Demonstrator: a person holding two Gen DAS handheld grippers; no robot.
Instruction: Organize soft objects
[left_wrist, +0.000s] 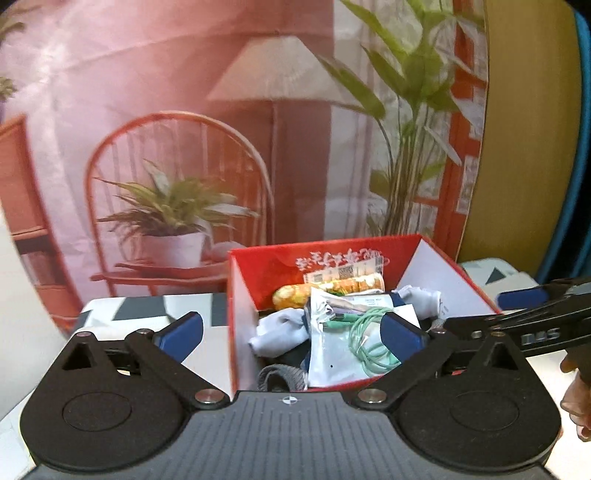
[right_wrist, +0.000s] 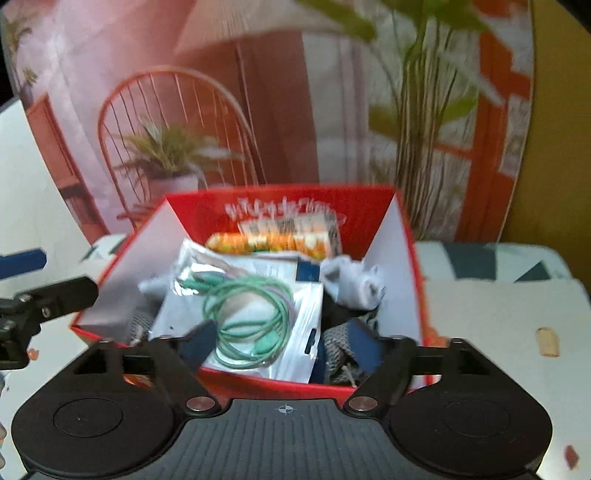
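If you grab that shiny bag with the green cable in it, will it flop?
Probably. The clear bag looks thin and crinkled, so it would likely bend and feel slippery. The coiled green cable inside may slide around; likely light.

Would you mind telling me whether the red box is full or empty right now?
Nearly full. The red box holds a bagged green cable, pale cloth and an orange snack pack, piled toward its rim.

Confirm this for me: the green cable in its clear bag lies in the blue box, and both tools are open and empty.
Not quite: the box is red, as the right wrist view shows. The green cable does lie inside it, and the left tool and right tool are open and empty.
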